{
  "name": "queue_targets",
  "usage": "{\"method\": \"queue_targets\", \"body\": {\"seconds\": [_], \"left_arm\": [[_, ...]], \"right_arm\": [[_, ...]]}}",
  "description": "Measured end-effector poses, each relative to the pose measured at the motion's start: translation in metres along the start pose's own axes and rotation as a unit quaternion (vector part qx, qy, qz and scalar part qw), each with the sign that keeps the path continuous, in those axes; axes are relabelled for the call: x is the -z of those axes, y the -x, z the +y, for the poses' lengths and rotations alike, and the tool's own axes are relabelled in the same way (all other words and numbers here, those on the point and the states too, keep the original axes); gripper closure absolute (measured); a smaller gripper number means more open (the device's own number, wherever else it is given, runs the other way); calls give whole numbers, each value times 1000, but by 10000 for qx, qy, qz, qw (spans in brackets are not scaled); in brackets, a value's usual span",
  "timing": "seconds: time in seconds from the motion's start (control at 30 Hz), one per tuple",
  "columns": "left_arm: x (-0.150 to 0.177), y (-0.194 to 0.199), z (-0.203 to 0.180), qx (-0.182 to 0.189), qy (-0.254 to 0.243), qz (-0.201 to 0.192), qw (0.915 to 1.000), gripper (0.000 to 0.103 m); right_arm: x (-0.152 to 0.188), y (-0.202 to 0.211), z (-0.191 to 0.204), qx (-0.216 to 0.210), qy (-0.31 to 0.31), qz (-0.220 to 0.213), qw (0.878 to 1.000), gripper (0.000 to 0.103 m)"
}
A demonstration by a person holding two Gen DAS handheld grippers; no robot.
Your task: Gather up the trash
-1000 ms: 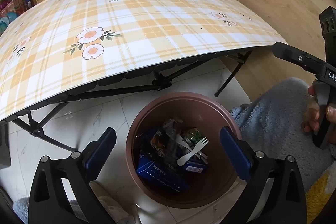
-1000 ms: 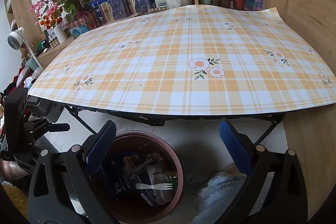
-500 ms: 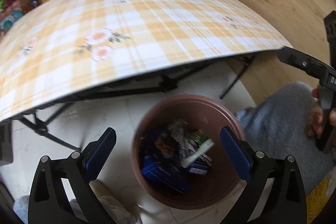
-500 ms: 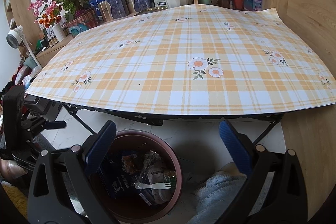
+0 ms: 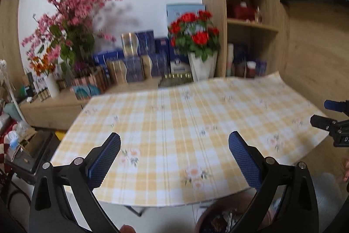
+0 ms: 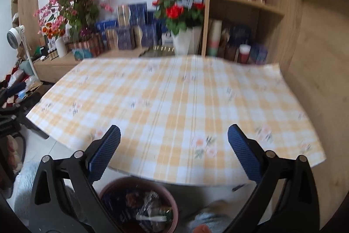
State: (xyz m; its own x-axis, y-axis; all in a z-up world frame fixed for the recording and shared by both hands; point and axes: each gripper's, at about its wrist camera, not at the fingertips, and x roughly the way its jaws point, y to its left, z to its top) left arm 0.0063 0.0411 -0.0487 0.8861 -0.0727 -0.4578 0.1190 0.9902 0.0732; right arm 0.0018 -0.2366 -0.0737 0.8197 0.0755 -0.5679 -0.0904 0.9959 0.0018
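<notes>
Blue pads: the left hand-held gripper (image 5: 174, 149) and the right hand-held gripper (image 6: 174, 141) are each seen spread wide, with nothing pinched between the jaws.
Position: both are held above the near edge of the worktop (image 6: 178, 102), pointing across it toward the shelves.
Worktop: the yellow plaid cloth is seen bare; no wrapper, box or cutlery is found on it in either view, though both views are blurred.
Bin: a brown round bin (image 6: 172, 202) stands on the floor below the near edge, partly under it.
Trash: dark blue packaging, crumpled wrappers and a white plastic fork (image 6: 151, 218) are seen lying inside the bin.
Progress: the collecting is judged finished or nearly so, since nothing is left on the cloth.
Left to do: only a check of the floor, which is mostly hidden.
</notes>
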Motion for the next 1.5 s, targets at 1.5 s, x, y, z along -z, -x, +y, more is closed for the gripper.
{"method": "queue_targets", "body": {"seconds": [1.5], "left_arm": [[-37,56,-15,-286,-46,-225,9993,6]], "right_arm": [[-32,54,2,-210,-335,-309,9987,6]]}}
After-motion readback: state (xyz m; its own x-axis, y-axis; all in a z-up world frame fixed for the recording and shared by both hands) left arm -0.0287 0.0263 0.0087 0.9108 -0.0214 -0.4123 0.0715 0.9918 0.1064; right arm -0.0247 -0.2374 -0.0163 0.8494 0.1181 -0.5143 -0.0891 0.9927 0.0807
